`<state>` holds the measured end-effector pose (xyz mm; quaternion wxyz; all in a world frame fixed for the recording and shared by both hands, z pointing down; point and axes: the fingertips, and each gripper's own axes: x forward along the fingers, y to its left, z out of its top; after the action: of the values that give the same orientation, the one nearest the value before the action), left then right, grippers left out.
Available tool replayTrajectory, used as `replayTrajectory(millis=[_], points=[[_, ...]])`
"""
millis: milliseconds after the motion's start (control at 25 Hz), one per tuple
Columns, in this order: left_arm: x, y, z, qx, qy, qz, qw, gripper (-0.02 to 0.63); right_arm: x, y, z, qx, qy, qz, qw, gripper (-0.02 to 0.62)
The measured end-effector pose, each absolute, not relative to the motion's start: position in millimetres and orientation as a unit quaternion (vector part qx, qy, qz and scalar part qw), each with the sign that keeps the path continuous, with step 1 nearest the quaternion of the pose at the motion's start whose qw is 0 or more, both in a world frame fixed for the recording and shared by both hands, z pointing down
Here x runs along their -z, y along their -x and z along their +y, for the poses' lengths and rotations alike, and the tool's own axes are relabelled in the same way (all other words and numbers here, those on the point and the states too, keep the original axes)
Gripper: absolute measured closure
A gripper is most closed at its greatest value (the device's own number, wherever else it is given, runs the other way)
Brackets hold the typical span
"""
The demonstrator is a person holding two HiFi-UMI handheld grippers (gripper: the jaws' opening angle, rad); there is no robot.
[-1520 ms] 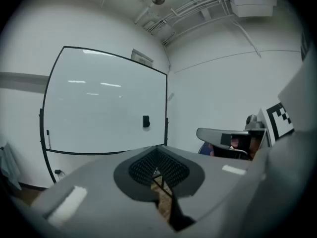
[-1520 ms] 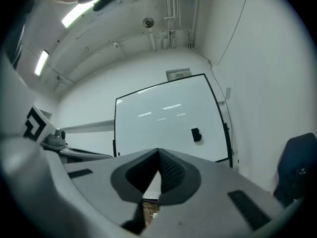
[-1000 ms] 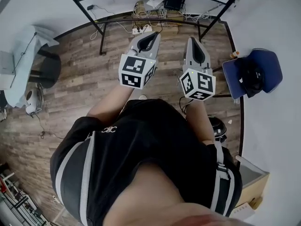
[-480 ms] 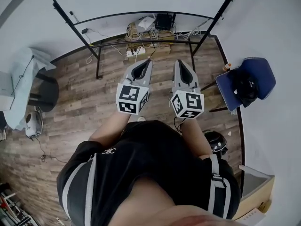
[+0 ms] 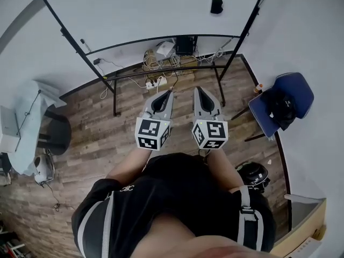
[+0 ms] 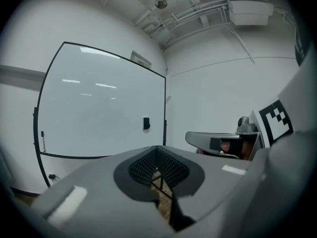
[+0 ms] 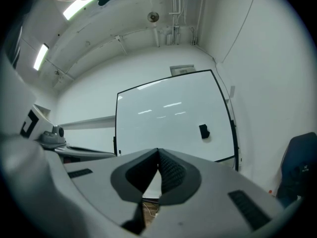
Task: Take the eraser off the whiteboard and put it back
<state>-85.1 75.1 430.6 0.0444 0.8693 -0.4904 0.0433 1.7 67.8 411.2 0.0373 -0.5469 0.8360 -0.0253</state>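
Left hand-held gripper [image 5: 168, 92] and right hand-held gripper [image 5: 198, 89] are side by side, both pinched closed with nothing in them. Further out, the black eraser [image 5: 216, 6] is stuck on the whiteboard [image 5: 134, 15], near its right edge, lower half, well apart from both.

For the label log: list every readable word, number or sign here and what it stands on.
None can be read.
Shirt logo: too small to read.
Cubes: square patterns only, no words.
Whiteboard: blank.
Eraser: no print shows.
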Motion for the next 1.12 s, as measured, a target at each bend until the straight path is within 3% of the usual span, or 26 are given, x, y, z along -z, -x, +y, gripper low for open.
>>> replayTrajectory(millis=[680, 1120], points=[[-448.4, 115.6, 17.9, -0.043, -0.866, -0.495, 0.053, 0.597, -422.1, 21.6, 5.4, 0.016, 0.547, 0.837, 0.015, 0.591], [-462.3, 61.7, -100.4, -0.06, -0.867, -0.493, 0.048, 0.597, -438.0, -31.7, -120.4, 0.031, 0.552, 0.833, 0.029, 0.591]])
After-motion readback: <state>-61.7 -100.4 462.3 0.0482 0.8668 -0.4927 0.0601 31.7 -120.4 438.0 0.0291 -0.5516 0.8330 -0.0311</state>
